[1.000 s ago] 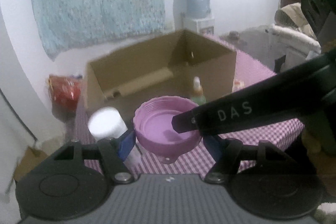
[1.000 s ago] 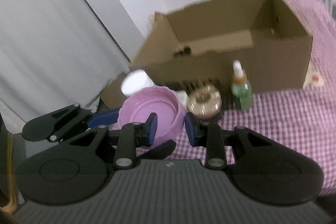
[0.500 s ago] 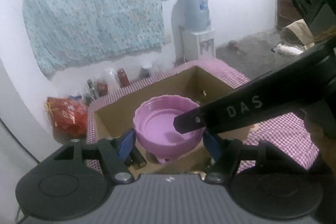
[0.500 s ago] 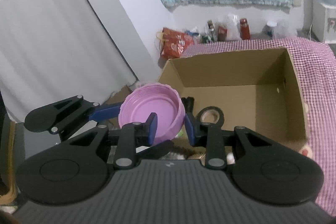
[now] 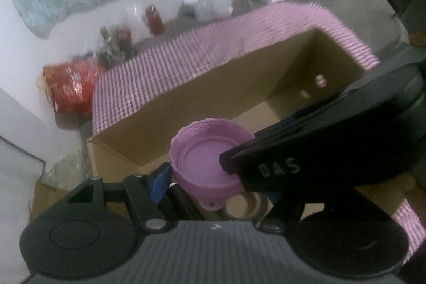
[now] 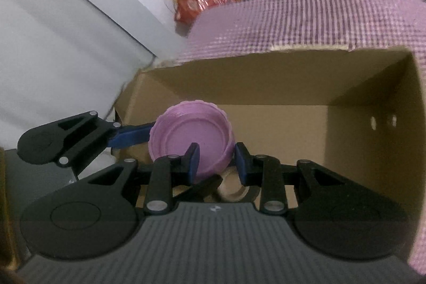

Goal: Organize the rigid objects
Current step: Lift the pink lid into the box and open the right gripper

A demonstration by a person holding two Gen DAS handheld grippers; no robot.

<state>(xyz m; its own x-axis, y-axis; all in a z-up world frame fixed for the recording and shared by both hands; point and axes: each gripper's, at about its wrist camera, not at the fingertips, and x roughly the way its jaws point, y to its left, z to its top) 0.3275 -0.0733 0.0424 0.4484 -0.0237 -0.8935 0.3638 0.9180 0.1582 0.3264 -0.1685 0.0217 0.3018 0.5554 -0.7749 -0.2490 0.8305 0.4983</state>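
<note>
A pink plastic lid (image 5: 210,167) is being held over the near-left part of the open cardboard box (image 6: 266,87), which is standing on the checked worktop (image 6: 306,15). It is being clamped across its width by the left tool (image 5: 213,181), while its rim is being pinched by the right tool (image 6: 216,160). The lid is judged light, stiff and smooth; the ribbed rim is the best purchase. Compared with a second earlier, the lid is now being carried above the box interior rather than in front of the box.

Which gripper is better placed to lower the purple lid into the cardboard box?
Probably the right gripper: it pinches the purple lid's rim over the open cardboard box. The left gripper only spans the lid.
</note>
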